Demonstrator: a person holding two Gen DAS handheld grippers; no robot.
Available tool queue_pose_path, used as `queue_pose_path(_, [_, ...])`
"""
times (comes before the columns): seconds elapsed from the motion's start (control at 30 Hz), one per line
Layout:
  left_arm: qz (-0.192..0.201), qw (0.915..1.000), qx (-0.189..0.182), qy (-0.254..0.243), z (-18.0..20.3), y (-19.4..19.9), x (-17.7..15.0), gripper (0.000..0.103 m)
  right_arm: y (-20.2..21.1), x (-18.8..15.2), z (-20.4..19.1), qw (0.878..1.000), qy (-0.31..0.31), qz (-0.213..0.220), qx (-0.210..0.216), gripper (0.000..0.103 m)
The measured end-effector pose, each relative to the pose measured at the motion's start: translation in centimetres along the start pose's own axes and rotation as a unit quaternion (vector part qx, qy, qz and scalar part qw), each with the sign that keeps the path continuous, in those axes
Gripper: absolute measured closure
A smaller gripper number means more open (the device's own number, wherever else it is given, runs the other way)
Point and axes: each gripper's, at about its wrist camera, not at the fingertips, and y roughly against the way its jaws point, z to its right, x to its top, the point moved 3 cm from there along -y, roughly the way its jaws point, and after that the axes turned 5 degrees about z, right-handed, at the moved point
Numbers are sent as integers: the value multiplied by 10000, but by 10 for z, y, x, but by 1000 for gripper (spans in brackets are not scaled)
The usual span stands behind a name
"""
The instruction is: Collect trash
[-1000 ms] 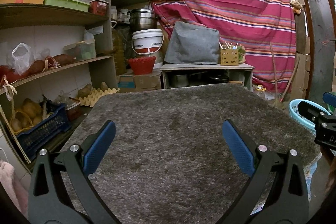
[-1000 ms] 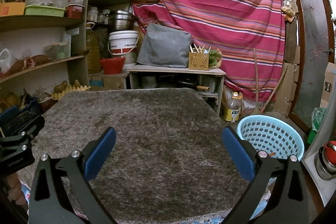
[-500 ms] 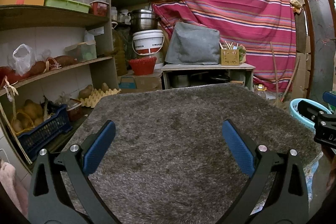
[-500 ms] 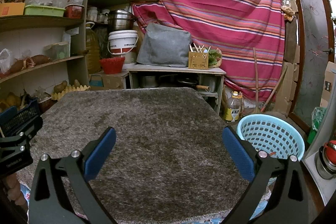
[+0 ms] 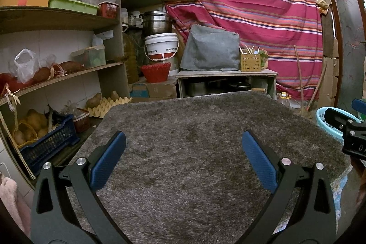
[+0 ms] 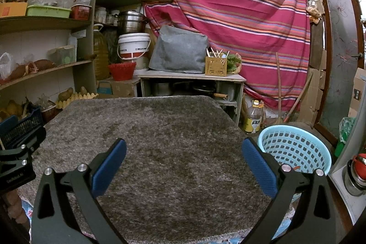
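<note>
We see a big striped red and pink cloth (image 6: 228,4) hanging over the back wall like a curtain. On one side stand tall wooden shelves (image 5: 68,22) full of bags, boxes and potatoes.

In front of us lies a wide grey shaggy rug (image 6: 148,141) spread over a table. We think it is the work place, so both tools sit low over its near edge, ready to reach out. We cannot find any trash on the rug in either view. It looks bare to us.

Beside the table, down on the floor to the right, stands a round light blue plastic basket with holes (image 6: 295,150). We think it sits there so trash can drop into it with a short swing. Something small and orange shows low inside it, but we cannot tell what it is.

Behind the rug is a low wooden bench (image 6: 192,77) with a soft grey cover (image 6: 180,52) on top and a small yellow holder of sticks (image 6: 216,65). A white plastic bucket (image 5: 162,47) and a red woven bowl (image 5: 156,72) are near the shelves. A yellow oil bottle (image 6: 252,117) stands on the floor just past the basket. None of these block the way to the rug.

Our left gripper (image 5: 183,161) has its blue pads spread wide with nothing between them. Our right gripper (image 6: 183,166) is spread wide too, and holds nothing.
</note>
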Motion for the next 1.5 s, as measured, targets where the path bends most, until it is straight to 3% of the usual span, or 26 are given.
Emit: queue_pose_path(1.5, [22, 10000, 3, -56, -2, -1, -1, 5, 0, 2, 4, 10000, 21, 24, 2, 4])
